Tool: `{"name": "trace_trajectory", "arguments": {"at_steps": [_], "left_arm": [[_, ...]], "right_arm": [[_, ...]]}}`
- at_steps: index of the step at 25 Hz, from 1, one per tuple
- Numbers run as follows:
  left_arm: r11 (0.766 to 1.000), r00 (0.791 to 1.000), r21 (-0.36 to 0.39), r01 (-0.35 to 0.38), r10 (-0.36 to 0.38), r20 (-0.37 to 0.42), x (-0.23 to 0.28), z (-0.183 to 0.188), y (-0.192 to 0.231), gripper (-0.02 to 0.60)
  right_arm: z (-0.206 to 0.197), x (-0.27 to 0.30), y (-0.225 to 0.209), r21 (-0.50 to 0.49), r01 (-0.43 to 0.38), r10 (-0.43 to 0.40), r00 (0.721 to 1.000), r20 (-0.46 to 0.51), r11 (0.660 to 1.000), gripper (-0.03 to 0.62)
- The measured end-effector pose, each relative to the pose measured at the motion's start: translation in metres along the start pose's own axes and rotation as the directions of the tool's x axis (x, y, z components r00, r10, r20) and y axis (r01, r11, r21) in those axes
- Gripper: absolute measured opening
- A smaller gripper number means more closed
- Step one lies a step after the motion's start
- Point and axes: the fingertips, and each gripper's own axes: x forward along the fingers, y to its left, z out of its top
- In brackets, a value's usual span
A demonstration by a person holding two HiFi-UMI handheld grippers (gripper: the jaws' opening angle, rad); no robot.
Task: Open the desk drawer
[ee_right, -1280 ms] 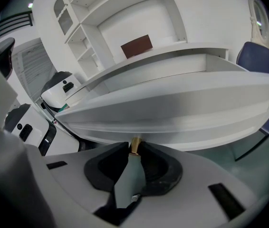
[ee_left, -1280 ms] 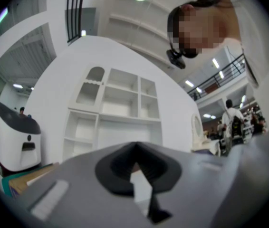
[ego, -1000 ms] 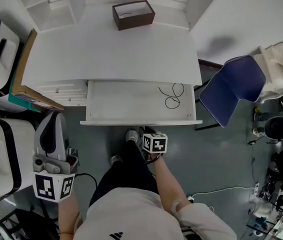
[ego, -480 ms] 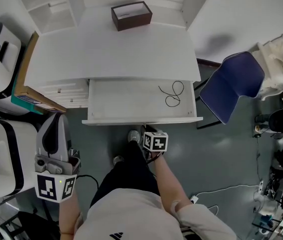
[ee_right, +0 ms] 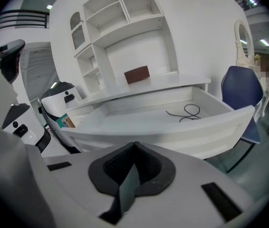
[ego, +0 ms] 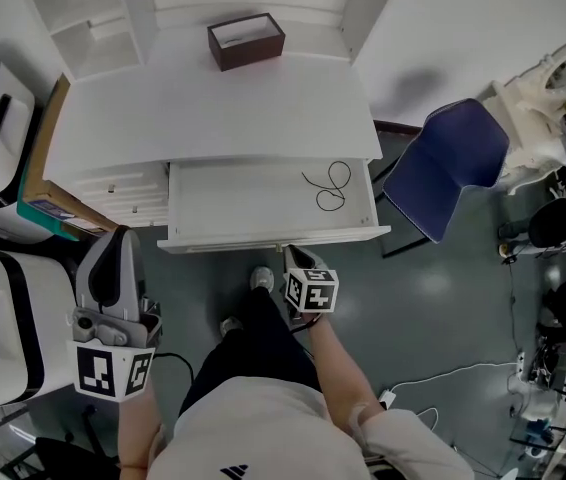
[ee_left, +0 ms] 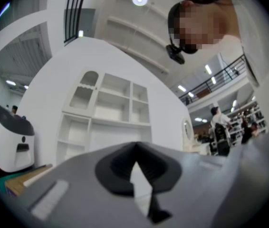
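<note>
Desk drawer standing open at centre of the head view, black cord inside at its right, right gripper just below its front, jaws closing on nothing, left gripper at lower left, jaws pressed together, empty.

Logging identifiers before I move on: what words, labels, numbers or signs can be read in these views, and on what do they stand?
No words or numbers can be read.
left marker cube: black-and-white square pattern, no letters.
right marker cube: the same kind of pattern, no letters.
shirt: small white logo, no letters showing.
teal box beside the desk: print too small to read.
</note>
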Motion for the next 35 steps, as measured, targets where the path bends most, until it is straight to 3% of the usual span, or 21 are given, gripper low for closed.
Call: {"name": "trace_trajectory", "arguments": {"at_steps": [11,21,35], "left_arm": [[1.000,0.999,-0.006,0.028,-0.028,0.019,0.000,0.009,-0.008,0.006],[1.000,0.999,0.011,0.000,0.000,0.041,0.008,0.023,-0.011,0.006],[0.999,0.996,0.012,-0.034,0.033,0.077,0.003,0.045,-0.053,0.006]], "right_arm": [[0.084,-0.064,0.023,-0.080,-0.005,0.024,0.971,0.238,0.997,0.001],[0.154,-0.120,0.040,-0.196,-0.001,0.081,0.914,0.398,0.981,0.002],[0.219,-0.216,0.048,-0.313,0.018,0.167,0.815,0.554,0.950,0.000]]}}
